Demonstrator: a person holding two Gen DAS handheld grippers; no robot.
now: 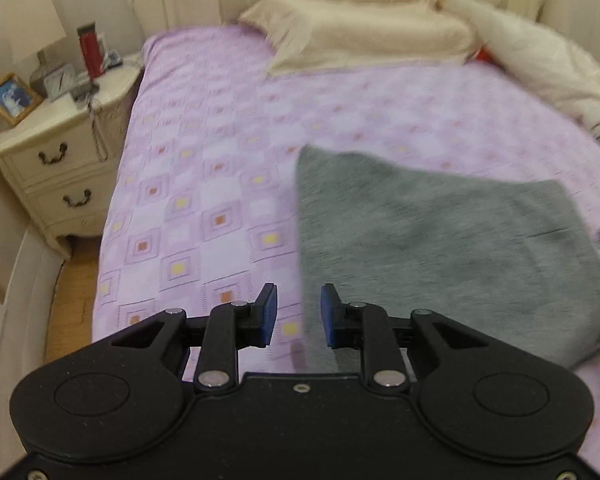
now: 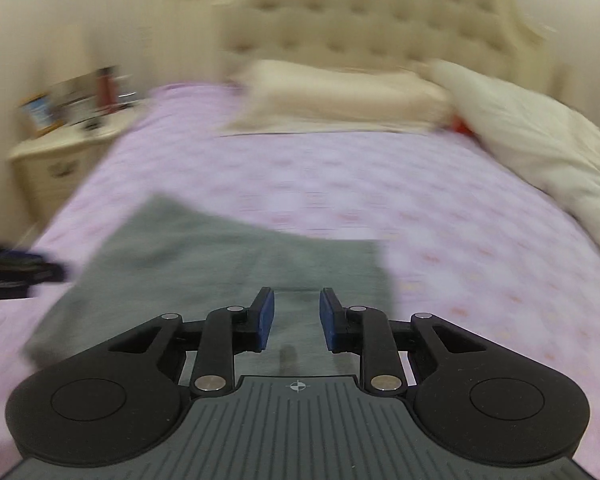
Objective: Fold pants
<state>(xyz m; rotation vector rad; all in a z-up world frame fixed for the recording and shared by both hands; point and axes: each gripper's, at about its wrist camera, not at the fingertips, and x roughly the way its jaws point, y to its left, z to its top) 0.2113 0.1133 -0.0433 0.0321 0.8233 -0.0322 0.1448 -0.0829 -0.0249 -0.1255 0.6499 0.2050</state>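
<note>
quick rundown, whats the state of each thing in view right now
grey pants: folded into a flat block, lying on the bedspread, not held
left gripper: open, nothing between the pads, over the pants' left edge
right gripper: open, empty, above the pants
bedspread: spread flat
pillow: lying at the headboard
nightstand: both drawers shut

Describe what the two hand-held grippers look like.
The left hand-held gripper and the right hand-held gripper both have black linkage arms with silver pivot pins and blue pads on two fingers. The left's base is plain black; the right's is ribbed grey with a small crosshair mark.
</note>
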